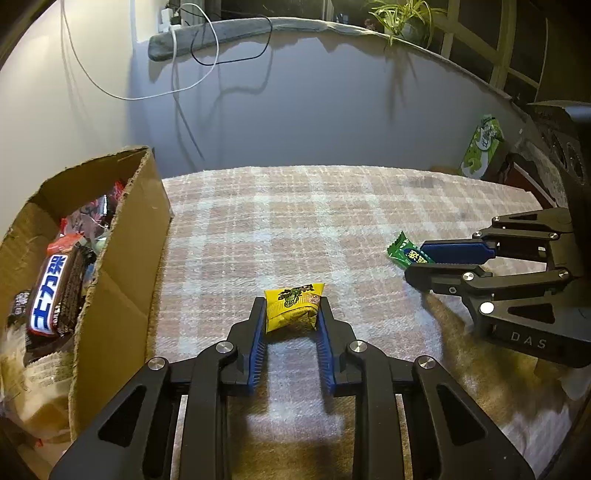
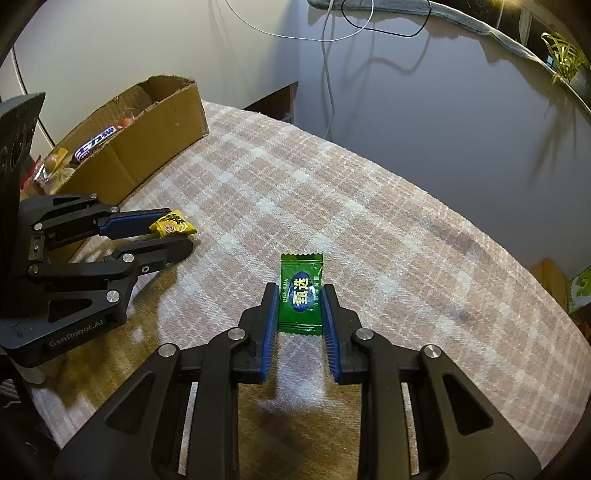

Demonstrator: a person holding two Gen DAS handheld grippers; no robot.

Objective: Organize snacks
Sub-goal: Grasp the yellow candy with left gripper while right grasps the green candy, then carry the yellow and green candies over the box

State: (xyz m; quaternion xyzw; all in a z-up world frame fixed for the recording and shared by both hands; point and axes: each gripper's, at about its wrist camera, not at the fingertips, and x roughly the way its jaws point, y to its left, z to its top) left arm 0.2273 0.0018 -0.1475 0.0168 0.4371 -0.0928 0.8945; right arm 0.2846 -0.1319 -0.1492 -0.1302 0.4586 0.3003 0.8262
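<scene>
The left tongs (image 1: pixel 291 310) clamp a yellow snack packet (image 1: pixel 293 306) on the plaid-covered worktop (image 1: pixel 295 221), a snack-filled cardboard box (image 1: pixel 122 258) to their left, while the right tongs (image 1: pixel 415 264) pinch a green candy (image 1: pixel 404 253).

This looks like a lived-in home room. Ahead of the left gripper (image 1: pixel 291 306), a table (image 1: pixel 332 206) under a checked cloth stands by a plain wall. Above it, a ledge (image 1: pixel 236 29) carries a potted plant (image 1: pixel 402 18), with a white cable (image 1: pixel 173 74) and a black cable (image 1: pixel 236 61) hanging loose. To the gripper's left, a worn cardboard box (image 1: pixel 122 266) holds snacks.
</scene>
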